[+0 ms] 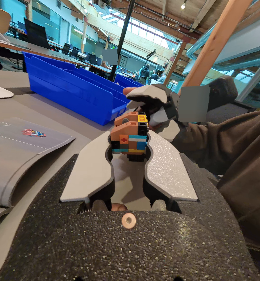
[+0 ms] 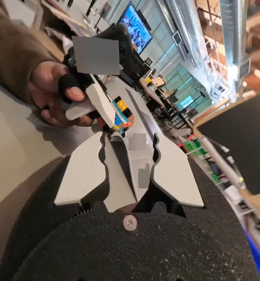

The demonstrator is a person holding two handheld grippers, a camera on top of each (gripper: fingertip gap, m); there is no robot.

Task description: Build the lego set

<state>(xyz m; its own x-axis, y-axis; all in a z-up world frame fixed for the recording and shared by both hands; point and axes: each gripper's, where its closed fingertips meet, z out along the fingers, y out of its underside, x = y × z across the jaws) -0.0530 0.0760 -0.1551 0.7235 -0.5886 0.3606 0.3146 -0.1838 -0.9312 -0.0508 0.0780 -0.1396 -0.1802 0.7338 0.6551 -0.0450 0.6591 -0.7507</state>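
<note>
Here, in the left wrist view, the left gripper, with grey curved fingers on a black textured body, is clenched on a partly built lego model of tan, black, yellow and blue bricks, held above the grey table. Just beyond the model, the right gripper approaches from the right, its fingers parted, carried by a hand in a brown sleeve. A blue plastic bin stands far left; an open grey instruction booklet lies near left.

In the right wrist view, the right gripper stands released, nothing between its fingers. Ahead, the left gripper, held by a hand, grips the lego model.
</note>
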